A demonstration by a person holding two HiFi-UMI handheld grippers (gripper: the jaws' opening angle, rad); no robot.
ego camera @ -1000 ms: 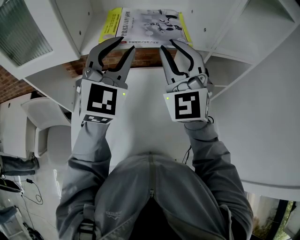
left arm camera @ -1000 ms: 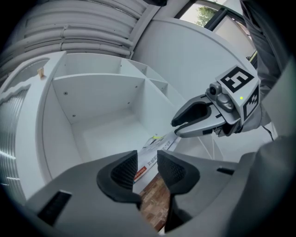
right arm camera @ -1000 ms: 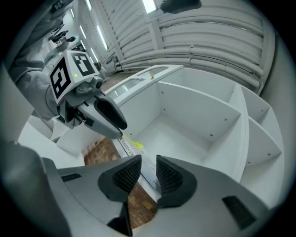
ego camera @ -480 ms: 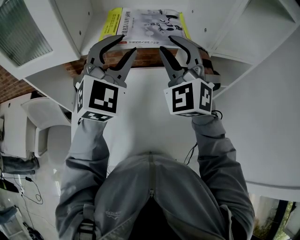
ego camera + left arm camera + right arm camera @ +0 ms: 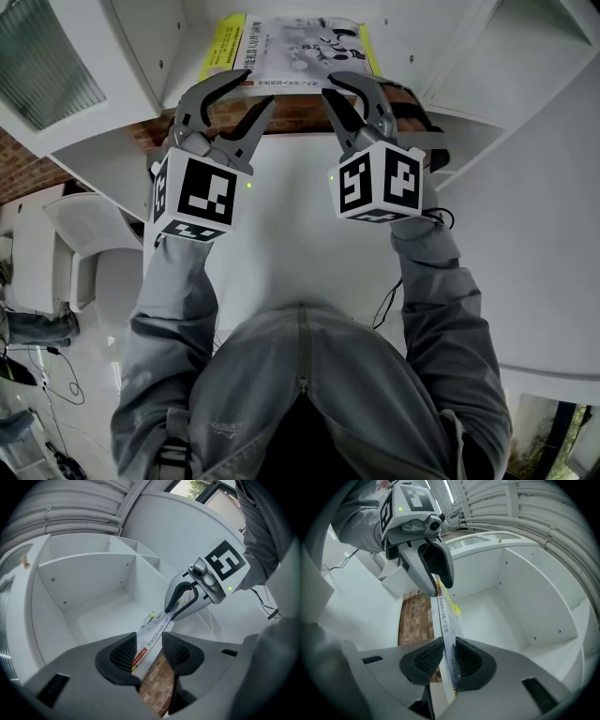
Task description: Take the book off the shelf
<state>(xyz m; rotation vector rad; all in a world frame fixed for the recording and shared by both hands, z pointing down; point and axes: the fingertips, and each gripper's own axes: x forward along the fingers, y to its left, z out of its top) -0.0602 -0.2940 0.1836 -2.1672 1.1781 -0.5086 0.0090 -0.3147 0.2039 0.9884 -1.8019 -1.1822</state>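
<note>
Book (image 5: 291, 47) at 12 o'clock in shelf (image 5: 141, 56) is being clamped by right gripper (image 5: 333, 84), jaws just closing; left gripper (image 5: 255, 89) jaws, just opened, are being held apart astride it.

Brick-patterned surface (image 5: 295, 114) below centre; white chair (image 5: 82, 223) at left; dark cables (image 5: 58, 386) on glossy floor (image 5: 98, 361).

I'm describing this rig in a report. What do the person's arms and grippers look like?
The left gripper and right gripper are grey, with curved jaws and ribbed black pads. Each bears a white cube of black square markers and a green light. Sleeves are grey; a thin black cable hangs by the right one.
</note>
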